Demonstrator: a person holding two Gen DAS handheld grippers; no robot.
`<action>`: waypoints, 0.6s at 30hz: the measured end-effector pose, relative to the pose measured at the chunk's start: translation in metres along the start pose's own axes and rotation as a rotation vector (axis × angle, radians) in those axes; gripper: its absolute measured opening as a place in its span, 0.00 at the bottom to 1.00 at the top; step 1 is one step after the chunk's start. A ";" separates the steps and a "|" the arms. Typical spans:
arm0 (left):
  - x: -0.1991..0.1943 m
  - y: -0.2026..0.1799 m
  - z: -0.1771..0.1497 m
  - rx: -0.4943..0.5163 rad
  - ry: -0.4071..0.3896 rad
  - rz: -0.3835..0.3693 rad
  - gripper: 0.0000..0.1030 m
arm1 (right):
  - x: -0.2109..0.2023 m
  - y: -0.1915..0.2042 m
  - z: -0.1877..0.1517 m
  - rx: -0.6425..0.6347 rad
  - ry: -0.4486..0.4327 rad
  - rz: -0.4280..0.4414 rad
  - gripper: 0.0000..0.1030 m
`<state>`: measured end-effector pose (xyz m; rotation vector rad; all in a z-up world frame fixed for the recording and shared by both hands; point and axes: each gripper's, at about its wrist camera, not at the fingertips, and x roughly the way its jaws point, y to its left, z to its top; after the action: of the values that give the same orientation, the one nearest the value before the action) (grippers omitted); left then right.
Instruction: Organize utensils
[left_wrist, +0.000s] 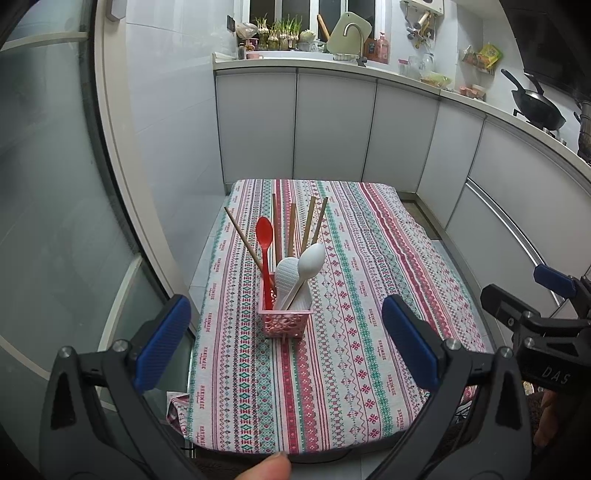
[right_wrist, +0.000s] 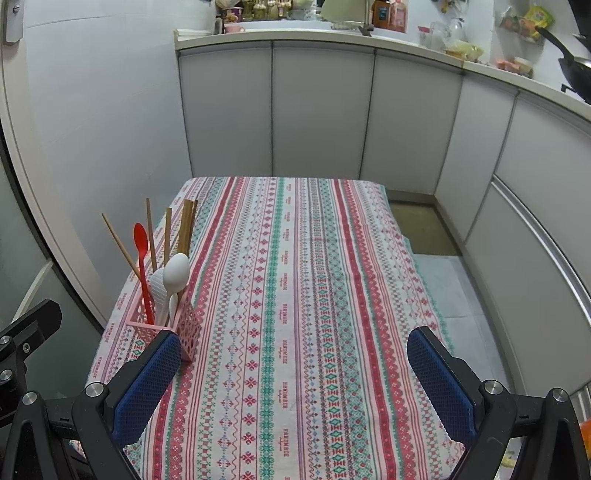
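A pink perforated holder (left_wrist: 285, 320) is seen standing upright on the desk (left_wrist: 369, 332), toward its near-left part, w/ lattice-cut walls and a rectangular shape. It is packed w/ utensils, handles down, heads up.

Counted in the left view: 1 red spoon (left_wrist: 265, 236), 2 white pieces, i.e. a smooth white spoon (left_wrist: 312, 260) and a textured white paddle (left_wrist: 288, 277) just beside it, plus 5 wooden chopsticks (left_wrist: 291, 229) fanned out behind. One chopstick is tilted far left; the others are nearer upright. The white spoon is leaned to the right over the rim.

The desk is covered by a striped cloth in pink, red, green and white w/ repeated "HANDMADE" text.

Left tongs (left_wrist: 286, 347) are spread wide, nothing held, and are hovering near the holder on the viewer's side. Right tongs (right_wrist: 293, 387) are likewise spread wide and empty; the left blue pad (right_wrist: 147, 384) is seen just in front of the holder's corner, contact cannot be told.
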<state>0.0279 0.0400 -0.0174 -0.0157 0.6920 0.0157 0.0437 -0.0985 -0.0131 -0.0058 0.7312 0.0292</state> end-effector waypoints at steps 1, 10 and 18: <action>0.000 0.000 0.000 0.001 0.000 0.000 1.00 | 0.000 0.000 0.000 0.000 0.001 0.000 0.98; -0.001 -0.001 0.001 0.001 -0.002 0.002 1.00 | 0.000 0.000 0.000 0.002 -0.002 -0.002 0.98; -0.003 -0.002 0.002 0.003 -0.012 0.011 1.00 | -0.002 0.001 0.001 -0.002 -0.008 -0.008 0.98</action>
<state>0.0271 0.0380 -0.0139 -0.0086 0.6799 0.0251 0.0427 -0.0972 -0.0114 -0.0110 0.7236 0.0222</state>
